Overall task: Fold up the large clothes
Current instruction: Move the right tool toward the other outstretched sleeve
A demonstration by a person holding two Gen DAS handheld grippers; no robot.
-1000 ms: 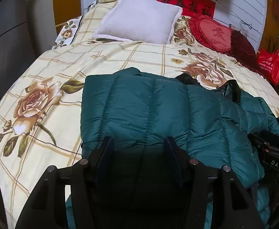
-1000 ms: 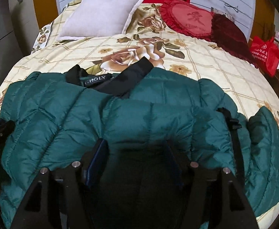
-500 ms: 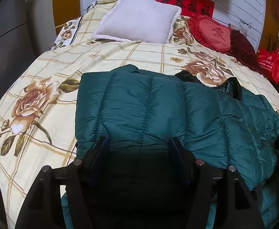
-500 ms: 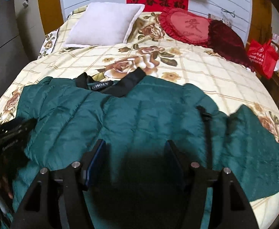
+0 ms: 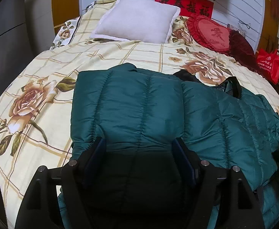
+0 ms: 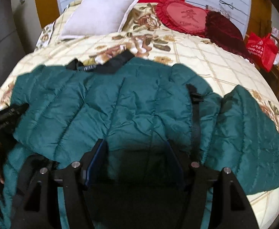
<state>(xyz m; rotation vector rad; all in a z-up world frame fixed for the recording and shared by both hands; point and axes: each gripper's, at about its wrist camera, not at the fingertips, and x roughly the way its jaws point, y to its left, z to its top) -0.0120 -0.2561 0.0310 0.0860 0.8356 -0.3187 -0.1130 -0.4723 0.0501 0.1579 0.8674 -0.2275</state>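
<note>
Left tool (image 5: 139,143) hovering over the green jacket (image 5: 139,105), jaws just been opening, now standing wide, nothing gripped. Right tool (image 6: 135,145) also gaping, pads not pressing the fabric beneath. Jacket lying spread across the bed (image 5: 44,66) near its foot edge, black collar (image 6: 116,61) facing the white pillow (image 5: 137,19) and red cushion (image 6: 185,15).
</note>
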